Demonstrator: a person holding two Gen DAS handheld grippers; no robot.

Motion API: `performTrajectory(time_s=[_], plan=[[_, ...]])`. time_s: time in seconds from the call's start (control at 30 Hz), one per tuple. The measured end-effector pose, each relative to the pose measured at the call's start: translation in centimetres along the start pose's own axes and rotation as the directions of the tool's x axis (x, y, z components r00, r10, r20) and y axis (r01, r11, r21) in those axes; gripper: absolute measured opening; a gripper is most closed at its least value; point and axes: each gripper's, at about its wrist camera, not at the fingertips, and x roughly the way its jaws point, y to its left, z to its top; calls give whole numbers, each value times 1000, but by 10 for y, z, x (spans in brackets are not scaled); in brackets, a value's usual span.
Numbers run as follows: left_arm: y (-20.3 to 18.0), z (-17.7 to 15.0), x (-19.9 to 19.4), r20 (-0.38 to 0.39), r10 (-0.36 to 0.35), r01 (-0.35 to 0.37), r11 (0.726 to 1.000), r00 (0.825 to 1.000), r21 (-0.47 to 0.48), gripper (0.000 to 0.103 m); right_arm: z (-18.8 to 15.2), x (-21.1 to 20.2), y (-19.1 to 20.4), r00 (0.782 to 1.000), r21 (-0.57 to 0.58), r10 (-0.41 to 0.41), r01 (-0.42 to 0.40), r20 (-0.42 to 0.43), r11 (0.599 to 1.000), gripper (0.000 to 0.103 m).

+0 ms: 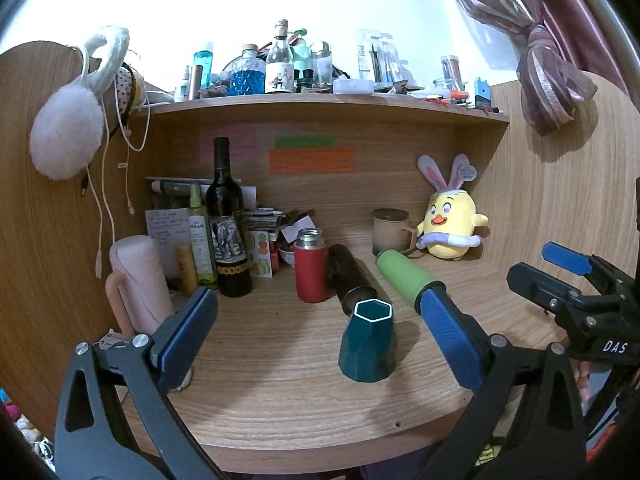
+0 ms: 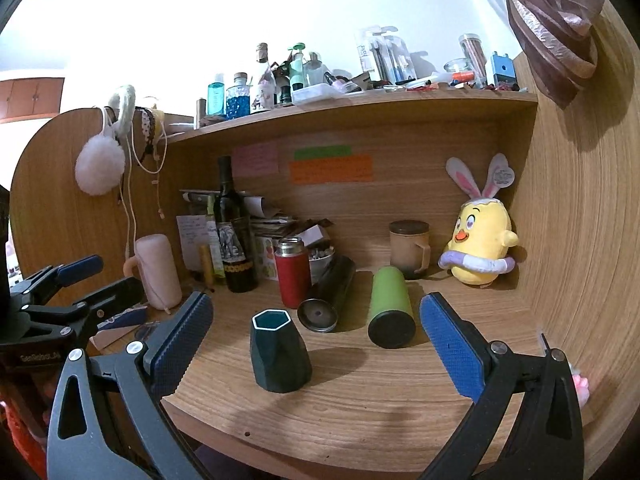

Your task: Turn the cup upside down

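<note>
A dark teal hexagonal cup (image 1: 368, 344) with a white rim stands upright, mouth up, near the front of the wooden desk (image 1: 280, 408). It also shows in the right wrist view (image 2: 280, 354). My left gripper (image 1: 320, 332) is open and empty, its blue pads wide apart, held short of the cup. My right gripper (image 2: 316, 336) is open and empty too, with the cup between its fingers' lines but farther in. The right gripper shows at the right edge of the left wrist view (image 1: 576, 280).
Behind the cup lie a black flask (image 1: 350, 280) and a green flask (image 1: 404, 280) on their sides, and a red thermos (image 1: 311, 266) stands upright. A wine bottle (image 1: 228, 224), a pink mug (image 1: 140, 280), a brown mug (image 1: 390, 232) and a yellow plush chick (image 1: 452, 224) stand farther back.
</note>
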Motion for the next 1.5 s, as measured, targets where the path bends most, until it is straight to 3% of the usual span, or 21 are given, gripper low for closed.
performTrajectory(time_s=[1.5], plan=[[-7,-1,0,13,2,-2,1000,1000,18,103,2,-1,1,1000,-17,-11,11,5,1000,103]])
